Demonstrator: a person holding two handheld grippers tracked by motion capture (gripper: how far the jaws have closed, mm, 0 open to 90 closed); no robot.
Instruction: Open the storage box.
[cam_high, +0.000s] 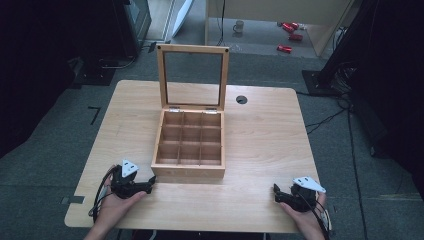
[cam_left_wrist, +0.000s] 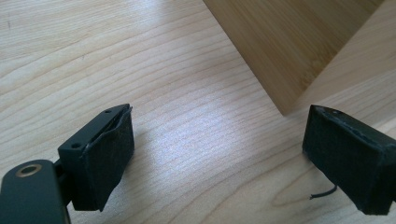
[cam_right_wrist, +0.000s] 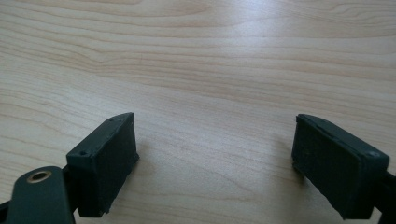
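Observation:
A wooden box (cam_high: 189, 170) with several empty compartments stands mid-table, its glass-paned lid (cam_high: 193, 77) raised upright at the back. My left gripper (cam_high: 150, 183) rests on the table by the box's front left corner, open, nothing between its pads; the box corner (cam_left_wrist: 285, 56) rises just ahead of it in the left gripper view. My right gripper (cam_high: 276, 192) lies near the table's front right edge, open over bare wood (cam_right_wrist: 215, 93), well apart from the box.
The light wooden table (cam_high: 260, 150) has a round cable hole (cam_high: 241, 99) behind the box on the right. Beyond the table lie a mug (cam_high: 239, 26) and red items (cam_high: 290, 30) on the floor. Dark equipment stands at both sides.

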